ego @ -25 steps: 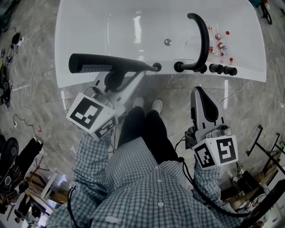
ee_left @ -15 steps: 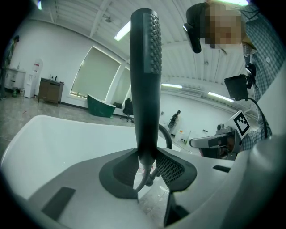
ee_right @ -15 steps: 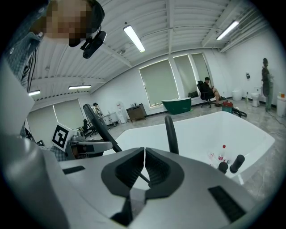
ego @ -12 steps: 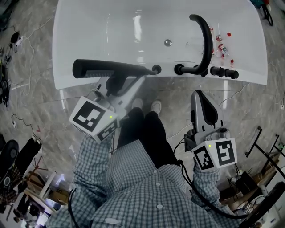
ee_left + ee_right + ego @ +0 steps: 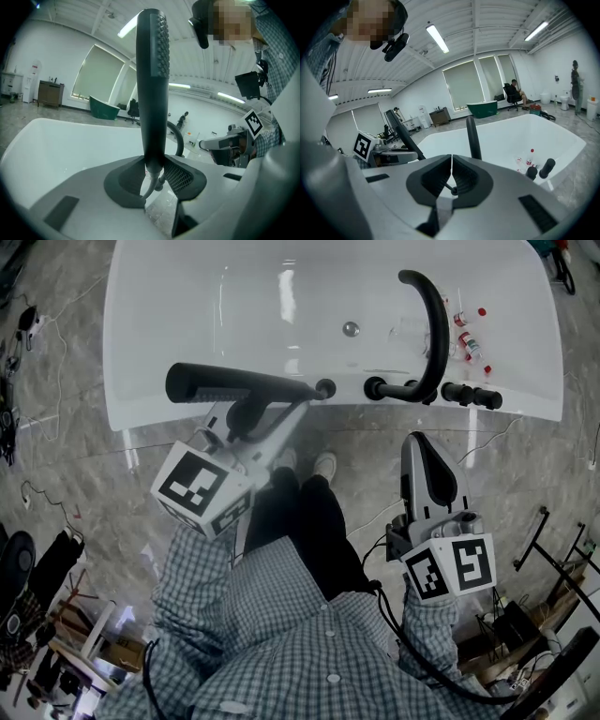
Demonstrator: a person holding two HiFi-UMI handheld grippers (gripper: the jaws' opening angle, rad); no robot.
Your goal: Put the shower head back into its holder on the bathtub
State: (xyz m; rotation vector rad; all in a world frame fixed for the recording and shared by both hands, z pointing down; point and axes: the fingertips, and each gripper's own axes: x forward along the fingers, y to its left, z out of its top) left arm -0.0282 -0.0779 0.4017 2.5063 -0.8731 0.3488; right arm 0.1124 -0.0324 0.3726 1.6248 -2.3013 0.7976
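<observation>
My left gripper (image 5: 246, 414) clamps the black shower head (image 5: 234, 385) over the white bathtub (image 5: 187, 296) rim; my right gripper (image 5: 427, 448) hangs closed, empty.

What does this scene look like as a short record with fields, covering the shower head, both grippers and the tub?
bathtub: white, small bottles lying inside
holder: black, on the near rim, left of the curved black spout
shower head: black, lying along the near rim, handle end at the holder; cannot tell if seated
left gripper: shut on the shower head's handle
right gripper: shut, empty, held back from the tub
</observation>
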